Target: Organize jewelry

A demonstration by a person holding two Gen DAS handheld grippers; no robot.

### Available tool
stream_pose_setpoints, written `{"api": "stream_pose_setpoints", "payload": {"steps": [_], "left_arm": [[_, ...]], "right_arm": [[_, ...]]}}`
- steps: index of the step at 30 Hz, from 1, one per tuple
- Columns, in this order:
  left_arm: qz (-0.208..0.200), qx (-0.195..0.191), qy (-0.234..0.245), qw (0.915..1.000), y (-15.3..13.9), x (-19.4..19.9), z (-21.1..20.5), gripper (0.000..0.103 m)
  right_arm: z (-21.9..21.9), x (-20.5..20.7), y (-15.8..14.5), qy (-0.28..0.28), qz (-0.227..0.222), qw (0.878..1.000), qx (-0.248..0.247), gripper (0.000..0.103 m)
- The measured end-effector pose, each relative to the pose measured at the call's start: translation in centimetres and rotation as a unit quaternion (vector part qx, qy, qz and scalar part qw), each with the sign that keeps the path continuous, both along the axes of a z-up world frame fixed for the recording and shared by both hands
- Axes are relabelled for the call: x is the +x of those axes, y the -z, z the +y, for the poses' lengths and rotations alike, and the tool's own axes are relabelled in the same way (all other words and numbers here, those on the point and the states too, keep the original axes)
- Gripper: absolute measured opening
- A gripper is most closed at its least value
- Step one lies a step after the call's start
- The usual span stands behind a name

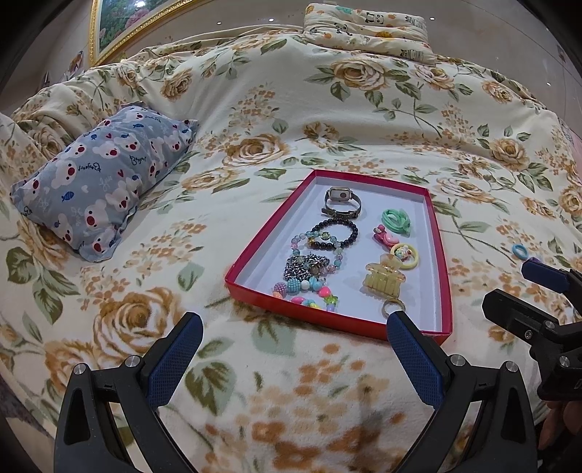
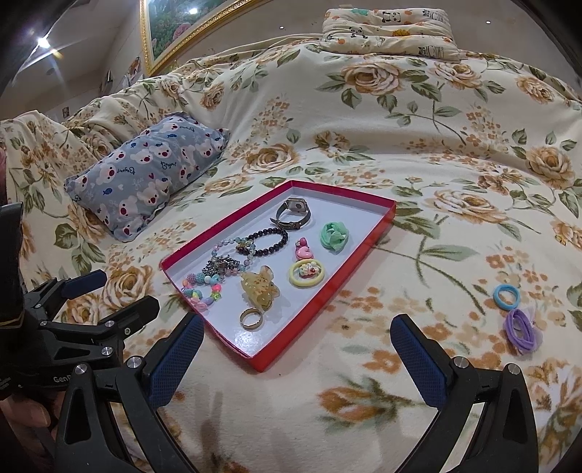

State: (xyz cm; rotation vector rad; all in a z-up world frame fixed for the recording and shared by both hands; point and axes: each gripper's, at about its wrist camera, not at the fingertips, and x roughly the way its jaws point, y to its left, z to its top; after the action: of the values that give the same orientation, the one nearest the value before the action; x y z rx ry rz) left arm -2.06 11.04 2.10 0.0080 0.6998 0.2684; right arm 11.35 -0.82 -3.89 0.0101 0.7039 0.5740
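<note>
My red tray [image 2: 378,214] lies flat on the floral bed cover [image 2: 418,138], with the jewelry spread on its white floor. At the tray's 12 o'clock end sits a watch [image 2: 294,213]; below it a black bead bracelet [image 2: 267,242], then a tangle of metal chain [image 2: 222,267], then a multicoloured bead bracelet [image 2: 202,289] at 7 o'clock. Down the other side are a green hair tie [image 2: 334,235], a pink clip [image 2: 303,251], a yellow ring-shaped tie [image 2: 306,277], an amber claw clip [image 2: 259,287] and a metal ring [image 2: 251,318] nearest me.

Outside the tray, at my 3 o'clock in the right wrist view, a blue hair tie [image 2: 506,296] and a purple hair tie [image 2: 522,333] lie just beside each other on the cover.

A grey bear-print pillow [image 2: 152,171] at 10 o'clock carries script I can't read clearly. A panda-print pillow [image 2: 391,31] lies at 12.

My left gripper [image 1: 294,327] and right gripper [image 2: 296,327] both have fingers spread wide, holding nothing.
</note>
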Motion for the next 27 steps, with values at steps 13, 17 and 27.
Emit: {"api": "stream_pose_setpoints", "payload": {"steps": [13,17,27], "left_arm": [[-0.003,-0.001,-0.009,1.0,0.21,-0.01,-0.1,0.102],[-0.003,-0.001,-0.007,1.0,0.23,0.0,-0.21,0.102],[-0.003,0.0,-0.006,1.0,0.28,-0.01,-0.36,0.102]], "right_arm": [[0.1,0.02,-0.27,-0.002,0.002,1.0,0.001,0.103],[0.2,-0.01,-0.28,-0.003,0.003,1.0,0.001,0.103],[0.18,-0.03,-0.3,-0.003,0.003,1.0,0.002,0.103]]}}
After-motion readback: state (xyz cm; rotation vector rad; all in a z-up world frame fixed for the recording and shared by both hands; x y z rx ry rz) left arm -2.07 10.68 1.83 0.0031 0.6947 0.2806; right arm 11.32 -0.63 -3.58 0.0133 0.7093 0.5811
